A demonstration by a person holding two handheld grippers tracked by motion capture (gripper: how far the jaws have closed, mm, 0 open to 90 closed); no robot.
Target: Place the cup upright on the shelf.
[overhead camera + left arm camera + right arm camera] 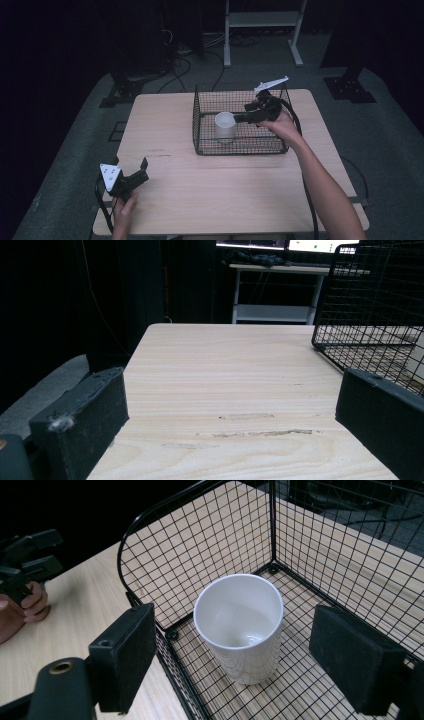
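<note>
A white cup (pixel 224 126) stands upright and empty inside a black wire basket (pixel 240 146) at the middle back of the wooden table (pixel 210 185). My right gripper (pixel 239 118) reaches into the basket from the right, its tips level with the cup's rim. In the right gripper view the cup (pixel 242 625) stands on the basket floor (pixel 300 690) beyond the open jaws of the right gripper (pixel 234 635), and neither pad touches it. My left gripper (pixel 140 172) rests low at the table's front left corner. In its own view the left gripper (pixel 230 410) is open over bare wood.
The basket's near corner (pixel 370 315) rises at the right of the left gripper view. A white metal stand (pixel 262 30) and cables lie on the floor behind the table. The other hand and its gripper (pixel 25 565) appear far left in the right gripper view.
</note>
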